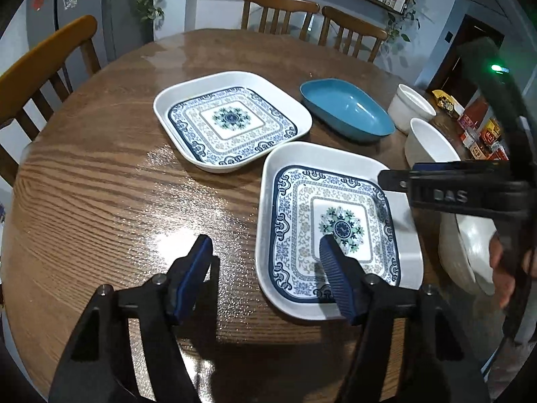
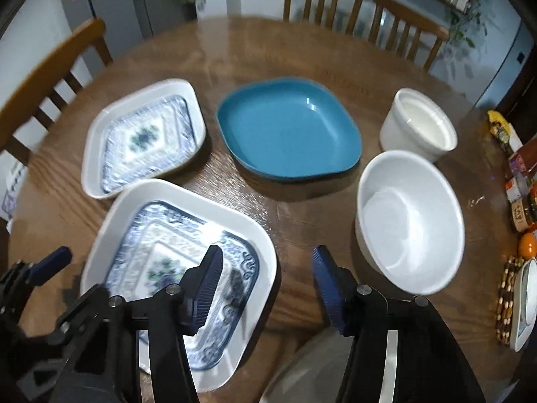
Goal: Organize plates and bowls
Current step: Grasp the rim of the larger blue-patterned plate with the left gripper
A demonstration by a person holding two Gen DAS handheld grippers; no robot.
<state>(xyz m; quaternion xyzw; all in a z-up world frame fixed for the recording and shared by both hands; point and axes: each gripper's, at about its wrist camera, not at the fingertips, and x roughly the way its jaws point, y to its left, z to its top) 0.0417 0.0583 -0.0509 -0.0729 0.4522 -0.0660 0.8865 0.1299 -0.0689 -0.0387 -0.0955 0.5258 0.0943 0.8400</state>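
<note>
Approach step, nothing lifted. Near patterned square plate (image 1: pixel 339 221) lies flat on the wooden table (image 1: pixel 117 184), beside its twin (image 1: pixel 231 121). Left gripper (image 1: pixel 265 278) and right gripper (image 2: pixel 266 288) both parted, empty, straddling opposite rims. Next, probably: clamp rims, lift level, stack onto twin.

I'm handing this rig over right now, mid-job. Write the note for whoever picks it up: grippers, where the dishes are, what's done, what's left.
Left gripper: open, holding nothing, straddling the left rim of the near patterned plate.
Right gripper: open, holding nothing, over the same plate's right rim.
Dishes: the far patterned plate, blue dish, small white cup and white bowl all sit separately on the wooden table. Another white dish shows at the table's right edge.
Done: nothing stacked yet.
Left: likely stack the two matching plates, then group the bowls.
</note>
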